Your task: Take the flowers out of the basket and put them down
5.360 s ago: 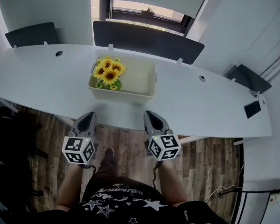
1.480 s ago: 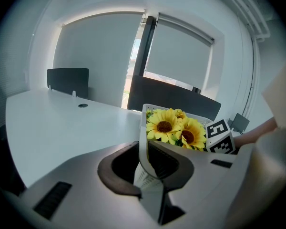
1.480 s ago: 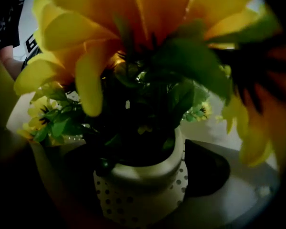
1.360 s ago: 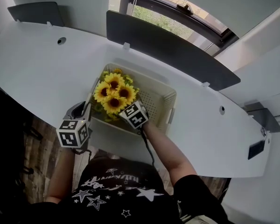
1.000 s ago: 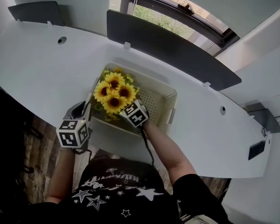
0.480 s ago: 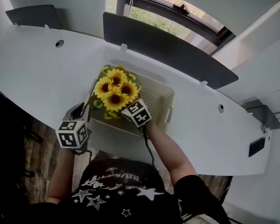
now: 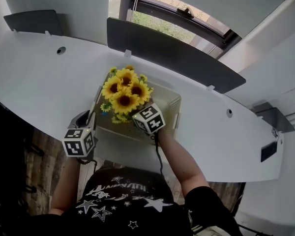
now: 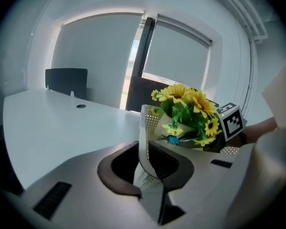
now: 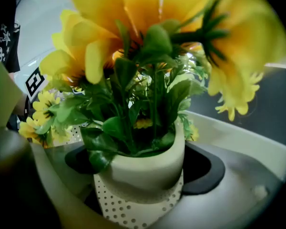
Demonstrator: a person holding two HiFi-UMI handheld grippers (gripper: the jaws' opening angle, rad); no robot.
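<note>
A bunch of yellow sunflowers (image 7: 124,90) stands in a cream pot (image 9: 148,163) with a dotted lower band. My right gripper (image 9: 144,173) is shut on that pot and holds it upright over the left part of the cream perforated basket (image 7: 173,106). In the head view only its marker cube (image 7: 148,118) shows, below the blooms. My left gripper (image 8: 144,159) is shut on the basket's left wall (image 8: 147,128), at the desk's near edge. The flowers (image 8: 188,106) rise above the basket's rim in the left gripper view.
The basket sits on a long white desk (image 7: 39,77) with two cable holes (image 7: 61,49) (image 7: 229,113). A dark divider panel (image 7: 172,53) runs behind the basket, and another (image 7: 32,21) stands at the far left. A small dark object (image 7: 268,151) lies at the right end.
The sunflowers and my right gripper have risen, so the blooms stand higher above the basket. My left gripper has kept its hold on the basket's wall.
</note>
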